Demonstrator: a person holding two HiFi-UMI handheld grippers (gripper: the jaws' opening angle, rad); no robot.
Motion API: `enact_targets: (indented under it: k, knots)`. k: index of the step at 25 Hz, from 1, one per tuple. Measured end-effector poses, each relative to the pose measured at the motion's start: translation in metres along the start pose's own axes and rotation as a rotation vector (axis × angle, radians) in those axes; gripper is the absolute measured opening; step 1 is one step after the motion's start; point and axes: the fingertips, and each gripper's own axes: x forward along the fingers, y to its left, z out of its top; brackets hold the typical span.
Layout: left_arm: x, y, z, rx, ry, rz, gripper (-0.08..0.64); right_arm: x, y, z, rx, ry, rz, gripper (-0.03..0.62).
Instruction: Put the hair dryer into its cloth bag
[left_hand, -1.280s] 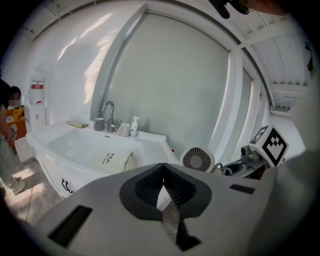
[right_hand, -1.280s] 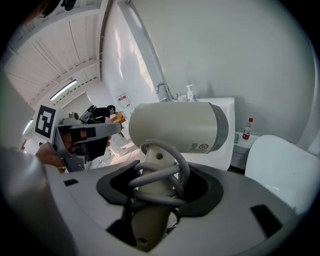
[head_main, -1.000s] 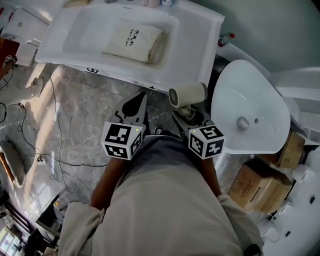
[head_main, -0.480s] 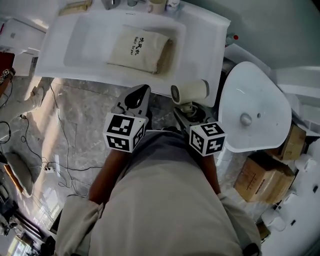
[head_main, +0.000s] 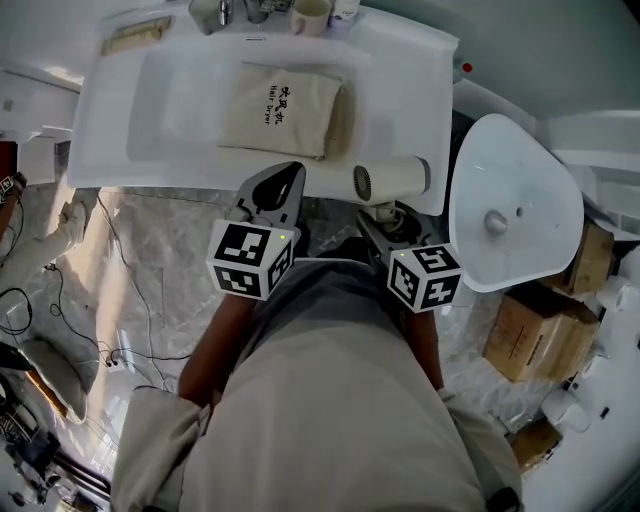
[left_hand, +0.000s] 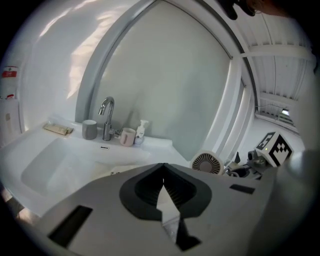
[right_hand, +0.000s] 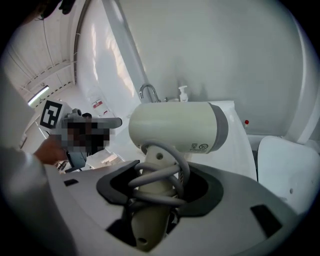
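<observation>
R gripper (head_main: 385, 215) clamps hair dryer (head_main: 392, 180) by its cord-wrapped handle; L gripper (head_main: 275, 190) shut, empty. At upper centre, bag (head_main: 285, 108) lies flat in sink (head_main: 120, 120). Prob. best: L lifts bag's mouth open before R feeds dryer in.

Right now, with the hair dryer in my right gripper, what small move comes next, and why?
Probably open the left gripper and reach it to the cloth bag. The bag lies flat in the sink basin, the left jaws are shut on nothing, and the right gripper clamps the hair dryer by its cord-wrapped handle, so the bag needs opening.
</observation>
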Motion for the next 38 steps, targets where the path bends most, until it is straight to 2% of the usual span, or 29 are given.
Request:
enact_targets:
  k: [12,20,24,38]
  knots:
    - [0.028,0.023,-0.014,0.074,0.085,-0.007,0.006,0.007,-0.005,-0.002,0.017,0.012,-0.065,0.247]
    - [0.060,0.025,-0.034,0.091,0.158,0.021,0.006,0.014,-0.017,0.012,-0.020,0.020,-0.040,0.247]
    - [0.080,0.024,-0.043,0.096,0.192,0.020,0.006,0.017,-0.030,0.018,-0.024,0.033,-0.031,0.247]
    - [0.135,0.031,-0.077,0.143,0.357,0.087,0.008,0.025,-0.078,0.029,-0.067,0.098,-0.001,0.249]
